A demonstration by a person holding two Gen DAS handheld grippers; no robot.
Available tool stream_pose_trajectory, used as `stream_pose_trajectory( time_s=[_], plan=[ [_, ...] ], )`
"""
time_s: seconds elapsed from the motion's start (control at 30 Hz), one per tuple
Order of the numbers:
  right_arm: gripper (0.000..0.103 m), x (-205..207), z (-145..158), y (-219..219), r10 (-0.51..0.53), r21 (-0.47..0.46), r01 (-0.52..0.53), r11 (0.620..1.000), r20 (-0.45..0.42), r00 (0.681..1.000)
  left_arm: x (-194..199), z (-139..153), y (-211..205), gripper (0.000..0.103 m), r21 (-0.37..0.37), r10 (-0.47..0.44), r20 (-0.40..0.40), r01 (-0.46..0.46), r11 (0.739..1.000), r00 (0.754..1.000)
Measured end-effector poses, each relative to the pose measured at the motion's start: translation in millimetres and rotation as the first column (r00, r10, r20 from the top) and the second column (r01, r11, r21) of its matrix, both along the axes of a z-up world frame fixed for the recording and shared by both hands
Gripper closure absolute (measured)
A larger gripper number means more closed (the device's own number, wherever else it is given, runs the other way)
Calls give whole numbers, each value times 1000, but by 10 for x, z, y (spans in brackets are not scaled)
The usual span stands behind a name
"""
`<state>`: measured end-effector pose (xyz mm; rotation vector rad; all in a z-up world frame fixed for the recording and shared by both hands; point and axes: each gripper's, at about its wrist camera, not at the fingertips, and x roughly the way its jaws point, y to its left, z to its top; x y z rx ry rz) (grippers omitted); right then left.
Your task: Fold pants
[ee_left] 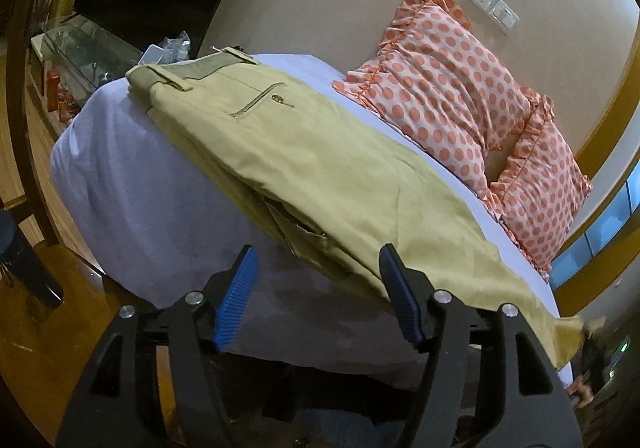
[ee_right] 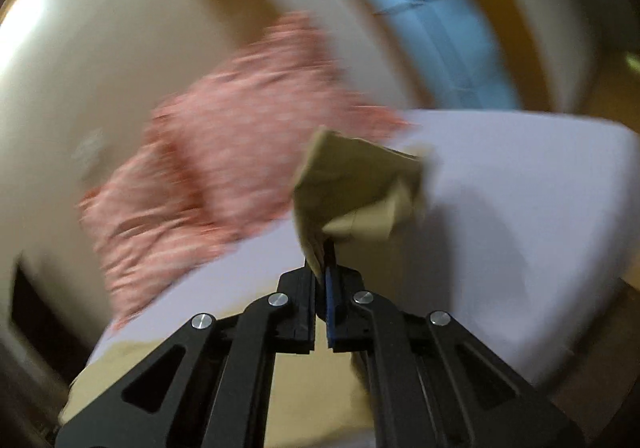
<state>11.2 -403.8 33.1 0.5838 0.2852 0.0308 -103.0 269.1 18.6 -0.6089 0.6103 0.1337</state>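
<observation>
On the bed (ee_left: 132, 200), through the left wrist camera: khaki pants (ee_left: 304, 168) laid flat along the white sheet, waistband and belt loops at the far end, a buttoned back pocket facing up, one leg stacked on the other with a seam gaping near the tongs. Beside the pants, toward the wall, two orange-dotted pillows (ee_left: 452, 96). Left tongs (ee_left: 318, 268) released, blue pads spread wide, hovering just short of the near edge of the leg, holding nothing. Leg end cut off at lower right.

Through the right wrist camera, heavily blurred: right tongs (ee_right: 325, 252) clenched on a bunched khaki fold of the pants (ee_right: 352, 184), lifted off the sheet (ee_right: 520, 208). More khaki below the linkage, largely hidden. Pillows (ee_right: 224, 152) only a pink smear behind; which part of the pants is gripped, hard to make out.
</observation>
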Motion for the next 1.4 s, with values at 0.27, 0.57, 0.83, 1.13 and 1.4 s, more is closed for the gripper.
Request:
stream_pose_trajectory(
  time_s=[0.27, 0.57, 0.83, 1.13, 1.4],
  plan=[
    [99, 449, 310, 2673, 716, -146, -716, 682, -61, 695, -96, 43, -126, 26, 49, -9, 27, 8, 999, 1000],
    [20, 264, 175, 3303, 753, -302, -786, 540, -243, 611, 0, -77, -262, 17, 33, -156, 43, 155, 987, 987],
    [19, 523, 86, 2878, 678, -180, -718, 672, -240, 695, 279, -196, -287, 17, -67, -179, 44, 182, 981, 983],
    [17, 442, -31, 2930, 681, -159, -725, 670, -256, 686, 357, -25, 48, 17, -149, -27, 106, 43, 988, 994],
    [17, 496, -161, 2815, 668, -105, -708, 698, -262, 697, 569, -155, 1036, 48, -334, 222, 56, -192, 923, 973]
  ],
)
